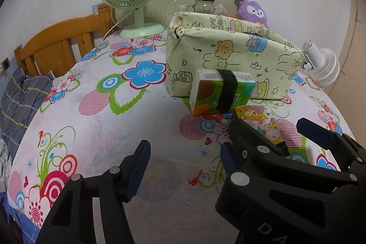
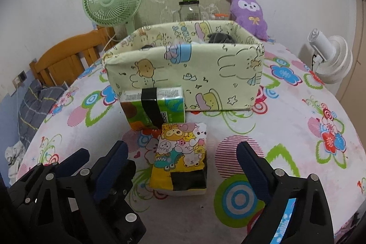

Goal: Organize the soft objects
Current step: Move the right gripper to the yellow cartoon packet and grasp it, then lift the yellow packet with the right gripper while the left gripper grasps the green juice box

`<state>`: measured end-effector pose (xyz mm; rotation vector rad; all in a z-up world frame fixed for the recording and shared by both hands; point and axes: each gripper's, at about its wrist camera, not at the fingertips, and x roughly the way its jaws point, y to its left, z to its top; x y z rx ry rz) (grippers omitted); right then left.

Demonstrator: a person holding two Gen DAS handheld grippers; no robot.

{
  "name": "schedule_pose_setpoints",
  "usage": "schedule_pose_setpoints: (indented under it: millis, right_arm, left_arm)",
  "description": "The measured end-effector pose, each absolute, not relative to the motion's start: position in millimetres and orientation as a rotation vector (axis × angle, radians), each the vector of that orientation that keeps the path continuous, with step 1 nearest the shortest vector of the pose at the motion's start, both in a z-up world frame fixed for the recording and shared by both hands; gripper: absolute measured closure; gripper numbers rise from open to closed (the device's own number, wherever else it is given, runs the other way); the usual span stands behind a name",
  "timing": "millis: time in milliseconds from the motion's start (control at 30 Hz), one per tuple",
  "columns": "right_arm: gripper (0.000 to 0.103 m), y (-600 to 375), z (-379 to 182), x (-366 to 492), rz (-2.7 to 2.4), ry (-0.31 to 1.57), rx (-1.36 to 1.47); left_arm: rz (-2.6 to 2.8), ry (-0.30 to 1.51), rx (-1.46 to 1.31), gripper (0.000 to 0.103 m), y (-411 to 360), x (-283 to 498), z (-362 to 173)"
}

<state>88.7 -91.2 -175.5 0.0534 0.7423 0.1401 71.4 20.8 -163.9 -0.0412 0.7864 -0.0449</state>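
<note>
green tissue pack (image 2: 152,106), floral sheet (image 2: 297,129)

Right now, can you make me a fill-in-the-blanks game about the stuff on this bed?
1. The fan beside the wooden headboard is ____ in colour.
2. The plush toy behind the fabric box is ____.
3. The green tissue pack has a ____ band around it.
4. The cartoon tissue pack lies between the fingers of the ____ gripper.

Missing words: green; purple; black; right

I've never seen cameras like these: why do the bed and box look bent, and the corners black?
Left wrist view: fisheye lens bulges the bed and rounds the fabric box; black corners are lens rim. Right wrist view: same curving, soft even light, no glare, faint shadow under the yellow tissue pack.
</note>
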Motion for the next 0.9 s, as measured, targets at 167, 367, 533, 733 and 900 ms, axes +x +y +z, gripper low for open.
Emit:
schedule_pose_setpoints:
  millis: [167,367,533,733,900]
  right_arm:
    - [0.019,-89.9,-186.0,99.3,0.130,0.801,0.065]
    - [0.039,-85.9,-193.1,104.8,0.136,0.834,0.047]
    - [0.053,-90.1,-193.3,104.8,0.144,0.834,0.053]
    - [0.055,-101.2,-189.6,105.1,0.127,0.833,0.066]
    - [0.056,-111.8,-182.9,103.6,0.112,0.813,0.071]
  left_arm:
    - [-0.046,0.813,-0.034,0.039,21.1,76.5,-169.8]
    - [-0.054,0.834,-0.013,0.039,16.4,79.5,-174.6]
    - [-0.059,0.838,-0.009,0.038,14.1,81.9,-174.6]
    - [-0.071,0.840,0.000,0.037,5.8,84.9,-173.0]
    - [-0.086,0.825,0.012,0.026,-5.5,89.3,-169.0]
